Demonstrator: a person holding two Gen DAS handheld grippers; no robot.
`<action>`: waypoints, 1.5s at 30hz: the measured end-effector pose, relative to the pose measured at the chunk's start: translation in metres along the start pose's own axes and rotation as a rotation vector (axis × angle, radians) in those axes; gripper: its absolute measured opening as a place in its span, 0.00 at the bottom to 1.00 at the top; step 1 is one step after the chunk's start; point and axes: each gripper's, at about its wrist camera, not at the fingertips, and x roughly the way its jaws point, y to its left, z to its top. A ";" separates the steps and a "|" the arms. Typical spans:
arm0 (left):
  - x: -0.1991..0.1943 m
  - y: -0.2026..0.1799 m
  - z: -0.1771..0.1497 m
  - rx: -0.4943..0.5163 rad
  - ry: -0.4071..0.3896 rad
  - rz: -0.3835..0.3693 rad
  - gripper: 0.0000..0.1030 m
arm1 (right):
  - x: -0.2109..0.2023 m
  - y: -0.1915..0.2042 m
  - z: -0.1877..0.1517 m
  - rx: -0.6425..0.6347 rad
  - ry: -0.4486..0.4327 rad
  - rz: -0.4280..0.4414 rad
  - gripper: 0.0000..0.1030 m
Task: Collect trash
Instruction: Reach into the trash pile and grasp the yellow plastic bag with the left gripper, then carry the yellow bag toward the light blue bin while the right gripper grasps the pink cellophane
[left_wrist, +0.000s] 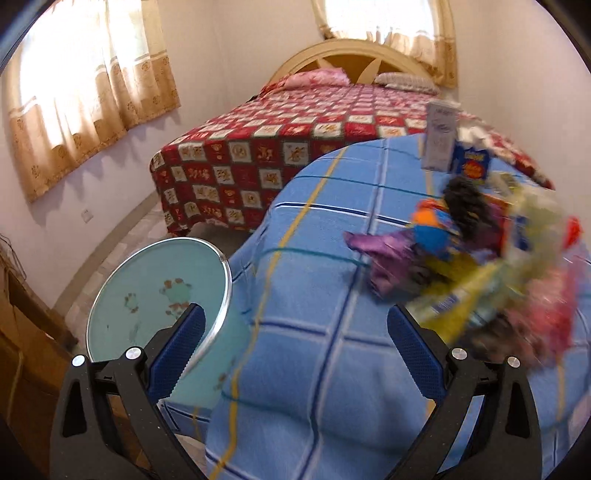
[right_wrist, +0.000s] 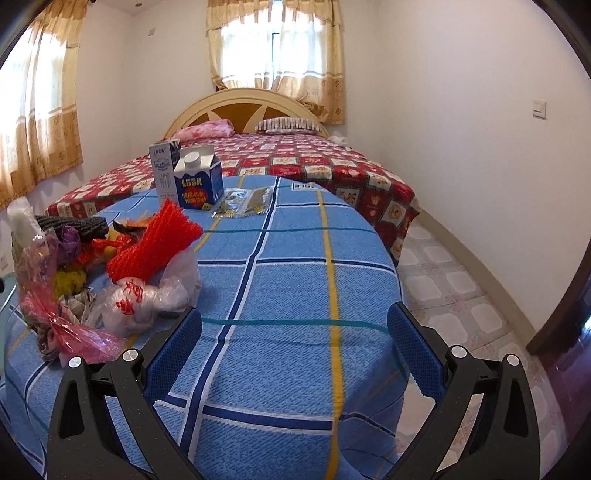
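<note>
A heap of trash (right_wrist: 107, 273) lies on the left of a table under a blue checked cloth (right_wrist: 295, 295): red netting (right_wrist: 151, 243), clear plastic bags (right_wrist: 147, 295), pink film and dark scraps. The same heap of trash (left_wrist: 491, 266) shows blurred at the right of the left wrist view. Behind it stand a blue carton (right_wrist: 199, 181) and a grey carton (right_wrist: 162, 170), with two flat clear wrappers (right_wrist: 243, 201) beside them. My right gripper (right_wrist: 295, 332) is open above bare cloth, right of the heap. My left gripper (left_wrist: 295, 332) is open too, empty, just left of the heap.
A round glass-topped side table (left_wrist: 155, 291) stands low at the left of the covered table. A bed with a red patterned cover (right_wrist: 314, 162) lies behind. Tiled floor (right_wrist: 461, 295) runs along the right wall. Curtained windows are at the back and left.
</note>
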 end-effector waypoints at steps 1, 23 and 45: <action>-0.005 -0.004 -0.005 0.009 -0.009 -0.014 0.94 | -0.001 0.000 0.000 0.002 -0.001 0.003 0.95; -0.005 -0.022 0.003 0.097 0.043 -0.208 0.12 | 0.000 0.029 -0.012 -0.045 0.039 0.080 0.95; -0.019 0.071 -0.041 0.075 0.143 -0.017 0.12 | -0.007 0.095 -0.018 -0.133 0.161 0.366 0.61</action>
